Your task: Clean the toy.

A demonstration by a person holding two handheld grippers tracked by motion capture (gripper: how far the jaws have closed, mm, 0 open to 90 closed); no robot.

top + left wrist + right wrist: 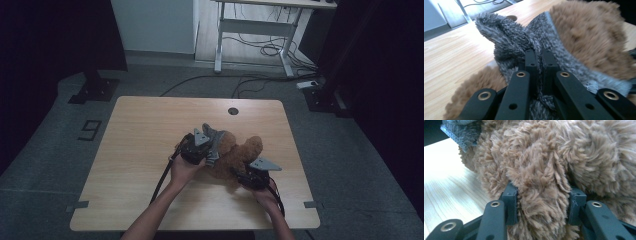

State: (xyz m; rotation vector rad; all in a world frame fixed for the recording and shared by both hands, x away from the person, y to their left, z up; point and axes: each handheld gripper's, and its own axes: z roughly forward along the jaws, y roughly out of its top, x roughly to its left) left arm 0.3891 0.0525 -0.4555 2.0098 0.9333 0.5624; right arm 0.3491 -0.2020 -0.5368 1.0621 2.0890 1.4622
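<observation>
A brown plush toy (239, 152) lies on the wooden table (140, 135), partly covered by a grey fuzzy garment (216, 137). My left gripper (209, 150) sits at the toy's left side, shut on a fold of the grey garment (519, 42); the jaws pinch the fabric tightly (538, 60). My right gripper (239, 176) is at the toy's near right side, shut on a thick limb of brown fur (541, 195), which bulges between the two jaws. A corner of the grey garment (461, 132) shows at the upper left in the right gripper view.
A round cable hole (233, 111) sits near the table's far edge. Beyond the table stand a white desk frame (260, 30) and floor cables (260, 75). A black stand base (95, 87) is at the far left on the floor.
</observation>
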